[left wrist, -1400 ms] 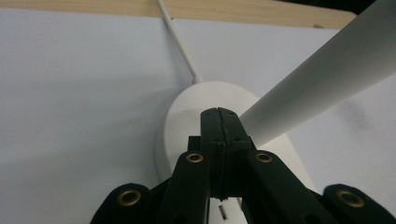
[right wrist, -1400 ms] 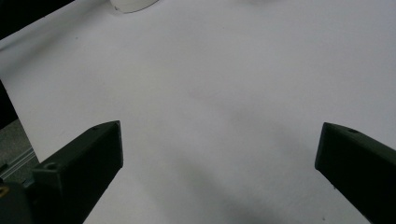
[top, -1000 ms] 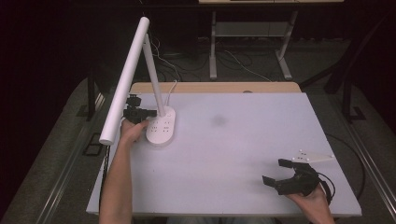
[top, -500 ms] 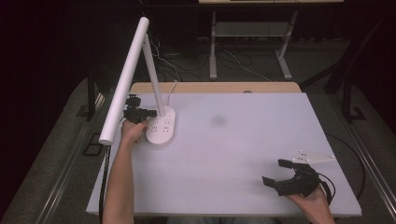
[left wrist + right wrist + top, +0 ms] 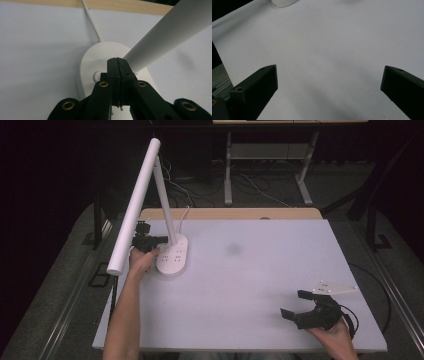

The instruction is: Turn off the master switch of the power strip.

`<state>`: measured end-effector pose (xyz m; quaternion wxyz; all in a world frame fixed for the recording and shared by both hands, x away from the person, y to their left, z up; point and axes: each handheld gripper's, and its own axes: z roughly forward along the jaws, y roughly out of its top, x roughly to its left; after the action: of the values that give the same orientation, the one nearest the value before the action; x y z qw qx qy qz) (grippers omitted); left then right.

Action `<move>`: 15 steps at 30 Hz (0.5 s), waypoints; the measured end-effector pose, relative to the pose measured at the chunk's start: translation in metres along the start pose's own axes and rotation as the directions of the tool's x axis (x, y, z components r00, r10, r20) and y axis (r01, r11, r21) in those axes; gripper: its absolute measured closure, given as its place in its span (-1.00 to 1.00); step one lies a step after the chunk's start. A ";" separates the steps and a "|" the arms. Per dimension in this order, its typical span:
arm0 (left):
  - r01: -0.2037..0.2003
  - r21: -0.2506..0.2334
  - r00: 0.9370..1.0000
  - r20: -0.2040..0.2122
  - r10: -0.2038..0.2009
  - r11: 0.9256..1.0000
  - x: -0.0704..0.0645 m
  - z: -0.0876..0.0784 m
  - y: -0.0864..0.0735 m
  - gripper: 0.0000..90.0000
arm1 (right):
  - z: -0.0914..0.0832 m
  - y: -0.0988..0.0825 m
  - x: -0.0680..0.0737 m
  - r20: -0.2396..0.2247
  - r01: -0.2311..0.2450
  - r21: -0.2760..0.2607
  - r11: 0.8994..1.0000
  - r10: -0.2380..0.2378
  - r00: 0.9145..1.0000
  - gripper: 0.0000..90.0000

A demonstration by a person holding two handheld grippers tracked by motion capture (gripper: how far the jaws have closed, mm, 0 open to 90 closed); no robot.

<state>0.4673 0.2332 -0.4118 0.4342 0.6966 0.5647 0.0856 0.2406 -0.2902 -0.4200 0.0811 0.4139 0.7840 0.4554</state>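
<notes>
Two claws work this counter (image 5: pixel 260 285), and they sit far apart. The left claw (image 5: pixel 116 62) has its jaws pressed flat together with nothing between them, its tip resting against the oval base (image 5: pixel 100 53) of the white desk lamp (image 5: pixel 172 255), just beside a small round button there. Closed jaws make a blunt fingertip, so this pose probably serves to press a switch rather than to grip; whether the tip actually touches the button I cannot tell. The lamp stands at the counter's far left, its long tube head (image 5: pixel 134 207) slanting out over the left edge, and its thin cord (image 5: pixel 91 21) runs away towards the back. The right claw (image 5: pixel 303 307) waits near the front right corner, jaws spread wide and empty above bare surface, likely parked out of the way. Compared with the earlier frames, almost nothing differs: both claws and the lamp hold the same places.
</notes>
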 end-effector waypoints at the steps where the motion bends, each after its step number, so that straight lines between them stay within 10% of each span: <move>1: -0.015 -0.002 1.000 0.008 0.015 1.000 0.000 -0.003 0.001 0.91 | 0.000 0.000 0.000 0.000 0.001 0.001 1.000 -0.001 1.000 -0.99; 7: -0.022 -0.052 0.999 0.025 0.023 0.998 -0.002 -0.022 -0.003 0.77 | 0.000 0.000 0.000 0.000 -0.002 0.000 1.000 0.002 1.000 -1.00; 15: -0.007 -0.103 0.996 0.090 0.017 0.995 0.000 -0.044 -0.019 0.05 | -0.001 0.000 0.001 0.000 0.000 -0.006 1.000 0.000 1.000 -0.99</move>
<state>0.4270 0.2552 -0.3984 0.4941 0.6800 0.5350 0.0852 0.2394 -0.2896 -0.4193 0.0823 0.4137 0.7827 0.4576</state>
